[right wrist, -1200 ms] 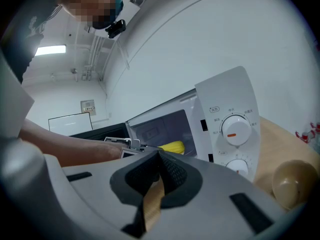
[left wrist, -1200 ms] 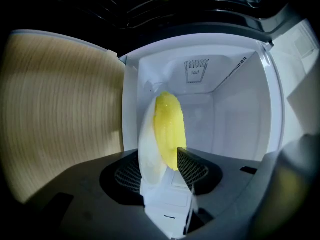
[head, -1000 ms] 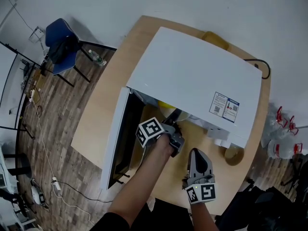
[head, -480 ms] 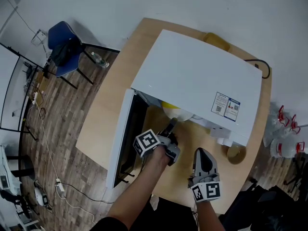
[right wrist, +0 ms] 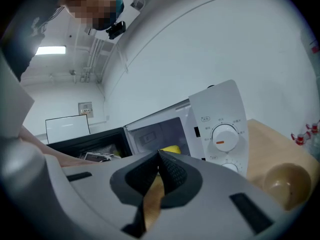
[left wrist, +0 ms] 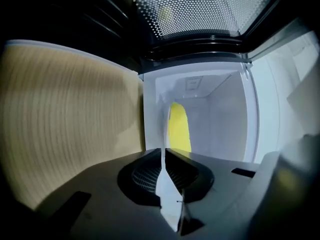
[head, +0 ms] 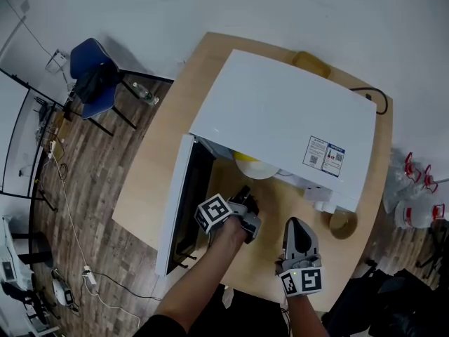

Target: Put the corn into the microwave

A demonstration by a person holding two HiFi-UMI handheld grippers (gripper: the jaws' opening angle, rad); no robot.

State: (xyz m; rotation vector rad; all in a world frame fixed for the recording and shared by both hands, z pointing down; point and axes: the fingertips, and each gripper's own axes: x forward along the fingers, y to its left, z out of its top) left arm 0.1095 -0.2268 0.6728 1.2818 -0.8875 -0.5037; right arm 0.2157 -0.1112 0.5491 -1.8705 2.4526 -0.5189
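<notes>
Drawing back from the microwave (head: 280, 111) with left gripper (head: 245, 192) jaws just closing together on nothing, leaving the corn (head: 245, 157) inside near the front, right gripper (head: 295, 225) likewise pressed together, possibly risking the open door (head: 175, 202) pinching it when swinging shut.

L gripper (head: 244, 192) & R gripper (head: 293, 223): grey shells, ribbed black pads (right wrist: 172, 173), each w/ a white cube (head: 214, 213) of black square markers toward 6 o'clock. L jaws just closed, nothing between. Black sleeve (head: 165, 326) on L upper arm.
</notes>
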